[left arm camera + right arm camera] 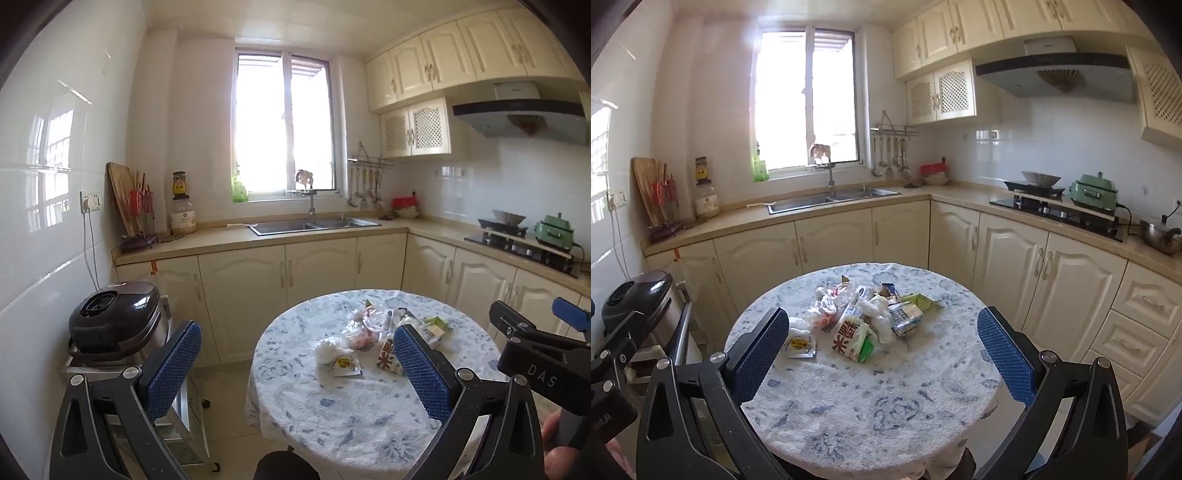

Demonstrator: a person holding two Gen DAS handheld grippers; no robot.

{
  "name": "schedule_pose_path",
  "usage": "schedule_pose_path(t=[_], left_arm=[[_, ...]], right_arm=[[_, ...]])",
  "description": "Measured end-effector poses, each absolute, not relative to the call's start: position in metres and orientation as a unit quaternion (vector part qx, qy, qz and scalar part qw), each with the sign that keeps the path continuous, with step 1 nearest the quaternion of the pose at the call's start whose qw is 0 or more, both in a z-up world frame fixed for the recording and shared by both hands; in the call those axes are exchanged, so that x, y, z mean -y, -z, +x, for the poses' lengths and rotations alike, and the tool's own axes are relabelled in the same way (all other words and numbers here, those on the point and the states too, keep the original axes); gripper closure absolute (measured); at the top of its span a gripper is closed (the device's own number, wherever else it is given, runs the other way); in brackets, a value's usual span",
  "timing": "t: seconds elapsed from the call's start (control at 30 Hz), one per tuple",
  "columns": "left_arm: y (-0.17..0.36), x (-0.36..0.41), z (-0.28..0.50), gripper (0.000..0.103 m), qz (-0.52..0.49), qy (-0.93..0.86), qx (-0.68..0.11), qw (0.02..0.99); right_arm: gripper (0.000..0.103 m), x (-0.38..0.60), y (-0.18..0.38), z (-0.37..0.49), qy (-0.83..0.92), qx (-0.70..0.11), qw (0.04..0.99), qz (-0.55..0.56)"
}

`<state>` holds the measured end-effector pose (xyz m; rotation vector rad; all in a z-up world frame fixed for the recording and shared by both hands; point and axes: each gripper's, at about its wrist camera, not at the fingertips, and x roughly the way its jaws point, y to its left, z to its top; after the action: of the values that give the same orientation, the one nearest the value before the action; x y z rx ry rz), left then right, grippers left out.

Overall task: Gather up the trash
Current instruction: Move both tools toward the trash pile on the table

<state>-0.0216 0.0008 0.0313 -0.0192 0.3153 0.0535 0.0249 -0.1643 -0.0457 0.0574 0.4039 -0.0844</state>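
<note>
In the left wrist view, a dark domed rice cooker (114, 321) on a metal trolley sat beyond the left gripper's (295, 365) left blue-padded finger (173, 365). That gripper's fingers stood wide apart, holding nothing. Between them lay the near edge of the round table under a white-and-blue mottled cloth (332, 417). Ahead of the fingers, towards the right one, the heap of crumpled plastic wrappers and snack packets (373, 332) lay on the cloth, well apart from both pads. A small white sachet with a yellow label (345, 365) lay at the heap's near left, and a white packet with red characters (388, 356) was partly hidden behind the right finger (424, 373). Further right, the right gripper (539, 325) showed from the side, a hand (565, 439) at its handle.

In the right wrist view, the rice cooker (639, 295) stood left of the left finger (761, 350). The right gripper (882, 350) was likewise spread wide and empty, with the cloth-covered table (886, 424) filling the gap between its fingers. The trash heap (864, 314) sat ahead, roughly centred between them but nearer the left pad; the yellow-labelled sachet (799, 345) lay just beside that finger's tip in the picture, and whether it touched could not be told. The red-character packet (851, 338) lay mid-gap, a green wrapper (921, 301) towards the right finger (1004, 354).
</note>
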Motion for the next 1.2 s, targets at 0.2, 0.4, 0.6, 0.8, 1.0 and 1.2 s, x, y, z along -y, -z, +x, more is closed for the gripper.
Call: schedule_pose_path(t=[0.2,0.4,0.6,0.8,1.0,1.2], left_arm=[[-0.038,-0.002,-0.025,0.001,-0.017,-0.032,-0.145,0.989],[-0.039,0.004,-0.029,0.001,-0.01,-0.037,-0.141,0.989],[-0.036,0.01,-0.024,0.001,0.0,-0.038,-0.147,0.988],[-0.034,0.018,-0.018,0.001,0.008,-0.038,-0.147,0.988],[-0.031,0.022,-0.012,0.001,0.012,-0.031,-0.147,0.989],[-0.02,0.026,0.007,0.001,0.017,-0.03,-0.164,0.986]], right_arm=[[0.0,0.165,0.039,0.023,0.023,-0.198,0.979,0.036],[0.0,0.163,0.038,0.02,0.024,-0.197,0.98,0.029],[0.0,0.169,0.042,0.023,0.036,-0.205,0.978,0.034],[0.0,0.174,0.044,0.025,0.032,-0.205,0.978,0.033],[0.0,0.174,0.045,0.026,0.024,-0.206,0.978,0.029],[0.0,0.174,0.052,0.038,0.024,-0.216,0.976,0.015]])
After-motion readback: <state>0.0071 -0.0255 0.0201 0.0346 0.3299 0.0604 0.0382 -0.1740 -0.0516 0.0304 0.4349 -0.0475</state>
